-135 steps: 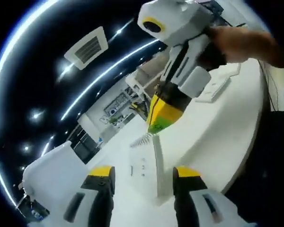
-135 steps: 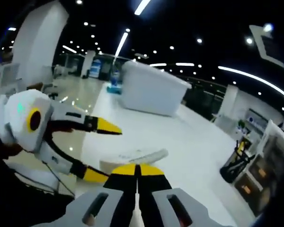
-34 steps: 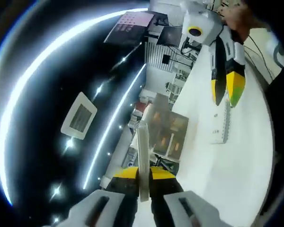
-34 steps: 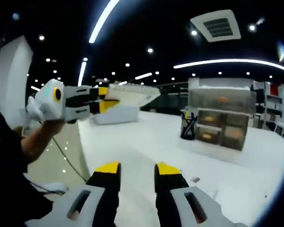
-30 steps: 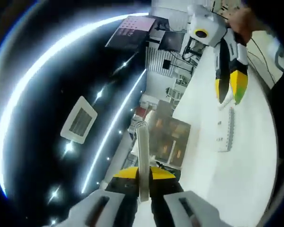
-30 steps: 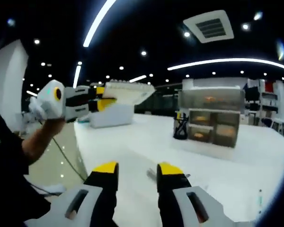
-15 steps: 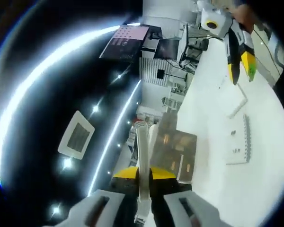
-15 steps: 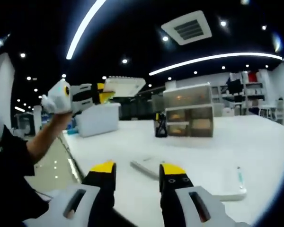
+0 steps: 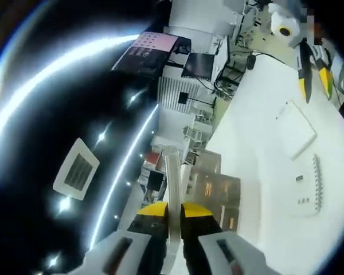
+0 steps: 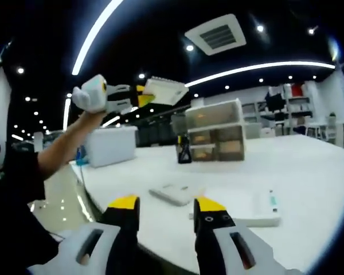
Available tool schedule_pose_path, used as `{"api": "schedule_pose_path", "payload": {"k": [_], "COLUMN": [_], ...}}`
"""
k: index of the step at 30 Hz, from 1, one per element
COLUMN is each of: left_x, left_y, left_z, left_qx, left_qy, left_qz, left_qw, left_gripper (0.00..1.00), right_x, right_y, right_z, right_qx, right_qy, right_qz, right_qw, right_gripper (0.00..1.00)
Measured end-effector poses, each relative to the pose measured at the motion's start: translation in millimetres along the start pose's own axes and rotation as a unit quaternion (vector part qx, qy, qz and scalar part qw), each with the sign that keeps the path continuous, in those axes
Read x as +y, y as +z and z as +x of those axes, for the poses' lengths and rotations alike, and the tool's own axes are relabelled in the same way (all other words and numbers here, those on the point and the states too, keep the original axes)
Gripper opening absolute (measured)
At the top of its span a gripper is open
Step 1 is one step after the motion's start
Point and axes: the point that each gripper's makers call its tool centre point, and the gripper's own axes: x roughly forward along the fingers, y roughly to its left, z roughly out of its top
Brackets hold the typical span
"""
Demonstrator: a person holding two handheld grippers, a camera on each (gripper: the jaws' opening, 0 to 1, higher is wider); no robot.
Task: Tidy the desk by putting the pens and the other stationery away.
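Over the broad white desk point(image 10: 309, 172), near the clear plastic drawer cabinet point(image 10: 215, 137), my left gripper point(image 9: 168, 207) clamps a white spiral notebook point(image 10: 165, 90) aloft — likely bound for storage; my right gripper point(image 10: 166, 207) hangs parted, empty.

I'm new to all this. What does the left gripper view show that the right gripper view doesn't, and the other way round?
Left gripper view: the spiral notebook seen edge-on, clamped in the left hand-held gripper, and a pink wall screen. Right gripper view: the open right hand-held gripper, a white bin and a black pen holder. Both: the white desk and the drawer unit.
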Motion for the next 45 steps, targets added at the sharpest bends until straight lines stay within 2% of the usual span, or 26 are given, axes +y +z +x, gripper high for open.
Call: {"api": "schedule_pose_path", "payload": {"k": [9,15,19,23,25,33,35,38,42,45], "left_x": [5.3,13.6,18.6,11.8,0.9,-16.3,-17.3,-18.4,-9.8,-10.8], "left_y": [-12.1,-11.6,-11.2,-8.6,-4.0,-26.6,-29.7,-38.7,-50.0,-55.3], "left_z": [35,54,67,76,77,103,106,113,126,131], "left_qx": [0.025,0.039,0.042,0.049,0.053,0.077,0.081,0.091,0.099,0.105], "left_qy": [-0.028,-0.049,-0.065,-0.082,-0.096,-0.146,-0.149,-0.168,-0.177,-0.184], "left_qz": [0.001,0.029,0.023,0.024,0.016,0.017,0.020,0.038,0.028,0.026], "left_qw": [0.9993,0.9976,0.9967,0.9951,0.9939,0.9862,0.9854,0.9809,0.9788,0.9769], "left_gripper": [0.08,0.08,0.08,0.08,0.08,0.08,0.08,0.08,0.08,0.08], "right_x": [-5,-3,-2,-4,-5,-8,-9,-10,-11,-11], "right_y": [1.5,-2.2,-1.3,-0.2,0.2,-0.9,-1.3,-1.5,-3.3,-4.6], "right_z": [-5,-5,-6,-8,-10,-13,-14,-15,-14,-13], "right_qx": [-0.008,-0.006,-0.007,-0.007,-0.009,-0.007,-0.006,-0.007,-0.005,-0.004], "right_qy": [-0.008,-0.006,-0.006,-0.011,-0.012,-0.018,-0.019,-0.022,-0.023,-0.021], "right_qz": [0.005,0.012,0.010,0.006,0.007,0.007,0.008,0.009,0.011,0.013], "right_qw": [0.9999,0.9999,0.9999,0.9999,0.9999,0.9998,0.9998,0.9997,0.9997,0.9997], "right_gripper": [0.35,0.35,0.35,0.35,0.35,0.35,0.35,0.35,0.35,0.35]}}
